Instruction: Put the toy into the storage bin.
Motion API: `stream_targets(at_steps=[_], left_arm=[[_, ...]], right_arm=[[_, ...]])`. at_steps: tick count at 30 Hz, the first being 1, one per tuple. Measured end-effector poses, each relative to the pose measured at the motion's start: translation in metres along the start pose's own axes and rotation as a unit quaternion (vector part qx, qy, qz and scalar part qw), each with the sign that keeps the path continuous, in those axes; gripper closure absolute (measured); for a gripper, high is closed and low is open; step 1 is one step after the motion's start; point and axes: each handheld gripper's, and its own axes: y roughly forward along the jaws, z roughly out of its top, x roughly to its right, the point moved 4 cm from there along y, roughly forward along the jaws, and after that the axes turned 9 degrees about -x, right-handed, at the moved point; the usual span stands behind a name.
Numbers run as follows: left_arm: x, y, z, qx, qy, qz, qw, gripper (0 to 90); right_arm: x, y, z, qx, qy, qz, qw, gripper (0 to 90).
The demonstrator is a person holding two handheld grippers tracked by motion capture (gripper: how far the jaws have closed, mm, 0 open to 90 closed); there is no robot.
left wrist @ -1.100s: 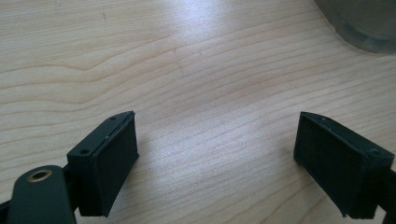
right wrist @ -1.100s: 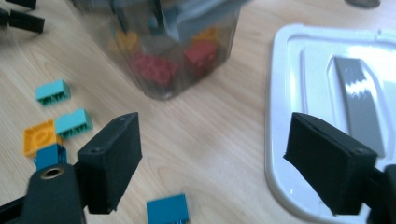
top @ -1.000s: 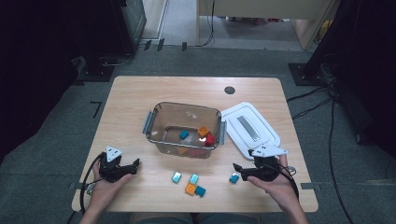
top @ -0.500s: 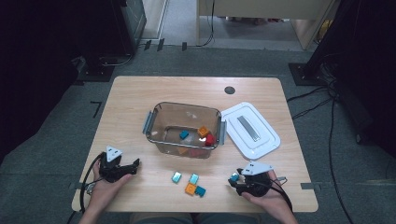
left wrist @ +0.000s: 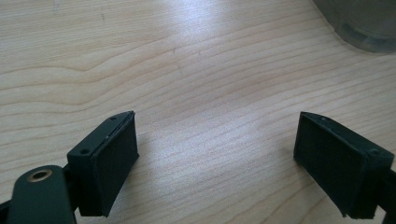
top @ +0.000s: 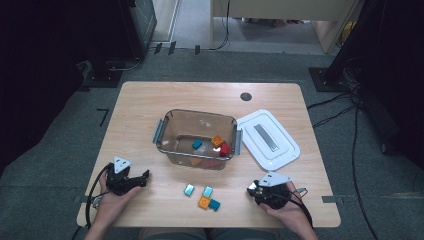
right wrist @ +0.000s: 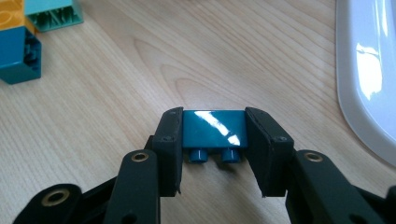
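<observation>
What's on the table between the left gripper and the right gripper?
In the high view, four small blocks lie on the table between the left gripper and the right gripper: two light teal, one orange, one dark teal.

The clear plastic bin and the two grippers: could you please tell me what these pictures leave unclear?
- Clear plastic bin, high view: small blocks inside blurred by glare; count uncertain.
- Teal toy brick, right gripper view: ends covered by the right gripper's jaws.
- Left gripper: bin cut off by top edge.

Pale matt wood-grain table (left wrist: 196, 70) — glossy teal plastic brick (right wrist: 214, 129), matt black jaws, shiny white plastic lid (right wrist: 369, 70).
</observation>
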Motion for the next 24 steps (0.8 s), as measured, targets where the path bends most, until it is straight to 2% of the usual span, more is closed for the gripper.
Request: stream_targets(at_steps=[9,22,23,24], left_arm=[[0.000,0.000,0.000,0.000,0.000,0.000,1.0000,13.3],[0.000,0.000,0.000,0.000,0.000,0.000,1.0000,13.3],[0.000,0.000,0.000,0.000,0.000,0.000,1.0000,13.3],[0.000,0.000,0.000,0.000,0.000,0.000,1.0000,13.3]], right_arm=[[0.006,-0.008,0.008,0.022,0.025,0.003,0.9995,60.2],[0.017,-0.018,0.019,0.020,0.049,-0.006,0.9986,60.1],[0.020,-0.020,0.023,0.018,0.059,-0.008,0.9981,60.2],[0.020,-0.020,0.023,0.018,0.059,-0.008,0.9981,60.2]])
